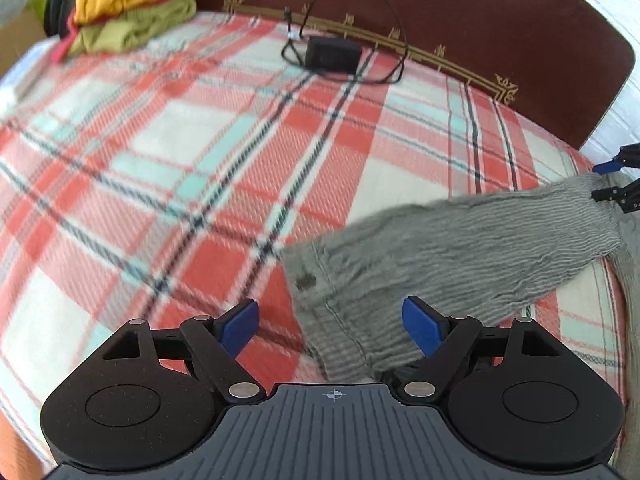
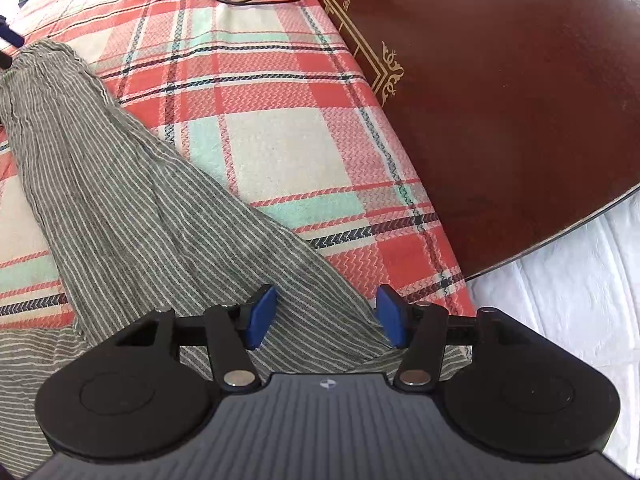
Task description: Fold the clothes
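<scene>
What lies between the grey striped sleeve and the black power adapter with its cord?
Only bare plaid blanket lies between the grey striped sleeve and the black power adapter. Both wrist views show it.

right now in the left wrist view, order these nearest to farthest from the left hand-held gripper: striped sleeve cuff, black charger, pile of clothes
1. Striped sleeve cuff: just ahead of the open left hand-held gripper, slightly right.
2. Black charger: far ahead, by the headboard.
3. Pile of clothes: far left corner; its gap to the charger is not large.
</scene>
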{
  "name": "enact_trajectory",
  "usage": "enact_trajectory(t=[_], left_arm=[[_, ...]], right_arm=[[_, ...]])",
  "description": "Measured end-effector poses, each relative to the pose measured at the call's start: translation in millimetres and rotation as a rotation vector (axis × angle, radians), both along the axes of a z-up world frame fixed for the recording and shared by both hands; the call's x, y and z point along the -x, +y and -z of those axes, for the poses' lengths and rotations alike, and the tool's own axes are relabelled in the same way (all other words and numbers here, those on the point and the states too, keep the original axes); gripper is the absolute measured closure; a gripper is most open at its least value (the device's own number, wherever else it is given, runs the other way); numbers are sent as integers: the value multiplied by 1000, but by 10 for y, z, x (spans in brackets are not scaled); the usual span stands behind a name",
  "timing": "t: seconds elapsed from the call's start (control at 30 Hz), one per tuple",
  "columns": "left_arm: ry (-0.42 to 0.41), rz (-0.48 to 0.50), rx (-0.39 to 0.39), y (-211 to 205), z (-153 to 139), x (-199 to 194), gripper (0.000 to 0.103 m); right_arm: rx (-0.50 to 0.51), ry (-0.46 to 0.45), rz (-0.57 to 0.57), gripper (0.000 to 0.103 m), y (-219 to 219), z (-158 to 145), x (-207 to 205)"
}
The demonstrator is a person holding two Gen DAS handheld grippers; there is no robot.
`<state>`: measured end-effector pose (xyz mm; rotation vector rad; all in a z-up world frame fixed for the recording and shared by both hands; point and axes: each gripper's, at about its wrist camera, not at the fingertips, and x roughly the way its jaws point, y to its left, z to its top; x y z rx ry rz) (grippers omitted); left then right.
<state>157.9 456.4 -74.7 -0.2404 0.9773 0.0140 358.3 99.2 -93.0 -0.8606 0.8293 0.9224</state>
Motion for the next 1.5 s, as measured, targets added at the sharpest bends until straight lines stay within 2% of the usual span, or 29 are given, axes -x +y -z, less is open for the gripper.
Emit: enact_trajectory(t=[0.13,0.17,0.2,0.23,0.27,0.47,0.57,0.63,0.67,0.7,0.77,1.0,1.17,1.33,1.5], left_arm=[[-56,-15,34,-55,76,6,16],[-75,-17,38,-76,88,8,26],[-87,-13,47,-100,73,9,48],[-98,-9,56,-124,56,9,75],[-109,-4,66,-149,38,10,94],[-176,25,124,-296,-66,12,98],[-271,56,185,-377,-336,119,98],[-337,84,217,-445,-533,194,97],[-360,94,222,-489,-628,216,97],[-382,103,226,-535,-723,236,97],[-425,122,234,-626,-914,276,97],[-592,221,297,-998,-1578,478,96],[-693,310,330,-1390,-2070,662,95],[-715,417,318,-1984,-2455,769,94],[-687,541,318,-2651,-2691,827,92]], right_arm=[[-7,-3,8,42,-16,7,6],[-10,-1,10,42,-19,10,2],[-13,3,12,42,-22,13,-2],[-17,6,13,42,-25,17,-5],[-21,7,12,42,-27,19,-8],[-27,3,-21,42,-24,13,-17],[-29,1,-37,42,-6,36,-19],[-39,37,-33,48,-10,52,-51],[-48,76,-26,60,-18,53,-83],[-62,115,-20,83,-26,45,-112],[-83,109,-12,99,-40,9,-112],[-221,120,49,100,-352,-270,-103],[-352,128,127,100,-748,-513,-91],[-413,127,166,100,-1136,-585,-16],[-458,117,234,100,-1555,-556,63]])
